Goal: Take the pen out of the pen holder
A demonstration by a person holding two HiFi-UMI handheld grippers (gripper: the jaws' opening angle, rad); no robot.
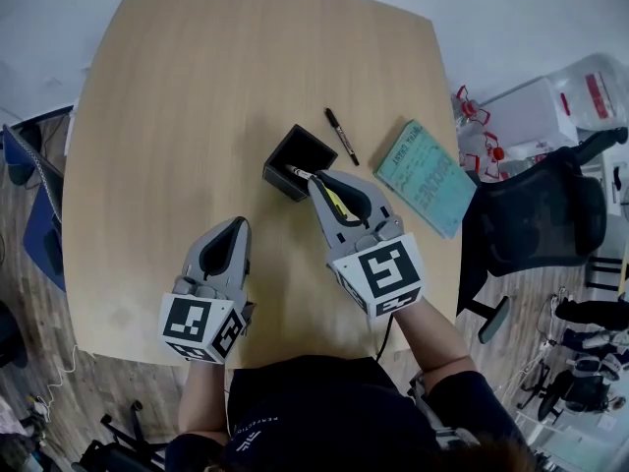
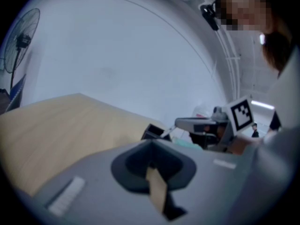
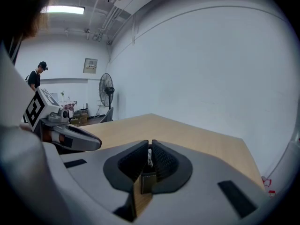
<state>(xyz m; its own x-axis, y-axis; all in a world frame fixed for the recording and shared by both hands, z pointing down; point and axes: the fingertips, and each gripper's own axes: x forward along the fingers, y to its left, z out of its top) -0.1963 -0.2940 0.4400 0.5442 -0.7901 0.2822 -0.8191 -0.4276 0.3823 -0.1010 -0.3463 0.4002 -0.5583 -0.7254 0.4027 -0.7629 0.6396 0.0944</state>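
A black square pen holder (image 1: 292, 157) stands near the middle of the wooden table (image 1: 177, 116). My right gripper (image 1: 316, 179) reaches to its right rim and is shut on a white pen (image 1: 299, 172) whose tip sits over the holder's opening. In the right gripper view the jaws (image 3: 149, 146) pinch that thin white pen (image 3: 149, 157), with the holder (image 3: 148, 182) just below. My left gripper (image 1: 237, 224) hovers to the left, nearer the front edge, shut and with nothing in it (image 2: 151, 146). From it I see the holder (image 2: 152, 131) and the right gripper (image 2: 201, 124).
A black marker (image 1: 341, 136) lies on the table just right of the holder. A green notebook (image 1: 426, 175) rests near the right edge. A black office chair (image 1: 536, 219) and white containers (image 1: 550, 106) stand beside the table. A floor fan (image 3: 106, 90) stands far off.
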